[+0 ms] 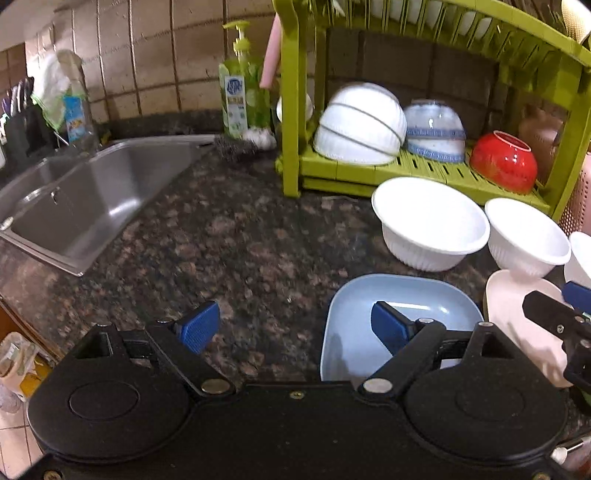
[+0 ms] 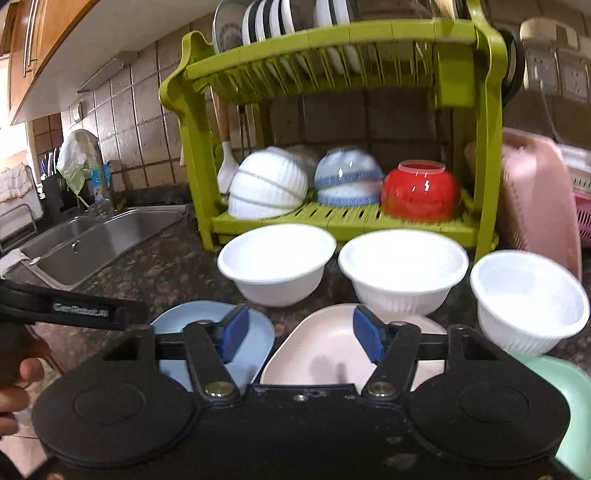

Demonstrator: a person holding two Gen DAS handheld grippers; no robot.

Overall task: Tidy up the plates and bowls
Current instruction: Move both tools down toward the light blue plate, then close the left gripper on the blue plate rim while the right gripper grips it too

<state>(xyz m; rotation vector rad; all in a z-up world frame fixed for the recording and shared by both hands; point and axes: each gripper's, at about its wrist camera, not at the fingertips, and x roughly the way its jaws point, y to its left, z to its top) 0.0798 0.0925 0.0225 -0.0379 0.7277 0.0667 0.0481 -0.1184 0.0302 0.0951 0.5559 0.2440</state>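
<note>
1. Your left gripper [image 1: 291, 326] hangs over the near part of the stone counter [image 1: 236, 243], its jaws spread wide with nothing between them. Its right blue pad sits over the blue plate [image 1: 354, 339]; its left pad is over bare counter.
2. Your right gripper [image 2: 297, 338] also has its jaws spread and empty. Its left pad is over the blue plate's right edge and its right pad over the pink plate [image 2: 325, 354], which lies just right of the blue one.
3. In the right wrist view, three white bowls stand upright in a row on the counter just beyond the plates: the left bowl [image 2: 277, 262], the middle bowl [image 2: 402, 267] and the right bowl [image 2: 528, 299].
4. A green plate [image 2: 569, 406] shows at the near right edge, partly hidden behind your right gripper.
5. The green dish rack [image 2: 332, 74] stands at the far side, behind the bowls. On its lower shelf, upside down, sit stacked white bowls [image 2: 267, 184] at the left, a blue-banded bowl [image 2: 349, 181] in the middle and a red bowl [image 2: 421, 194] at the right.
6. Plates stand on edge in the rack's top tier [image 2: 280, 18].
7. The steel sink [image 1: 96, 192] lies at the far left, with a green soap bottle [image 1: 242, 96] between it and the rack.
8. A pink basket [image 2: 535, 199] leans just right of the rack.
9. Your left hand [image 2: 18, 384] shows at the left edge of the right wrist view.
</note>
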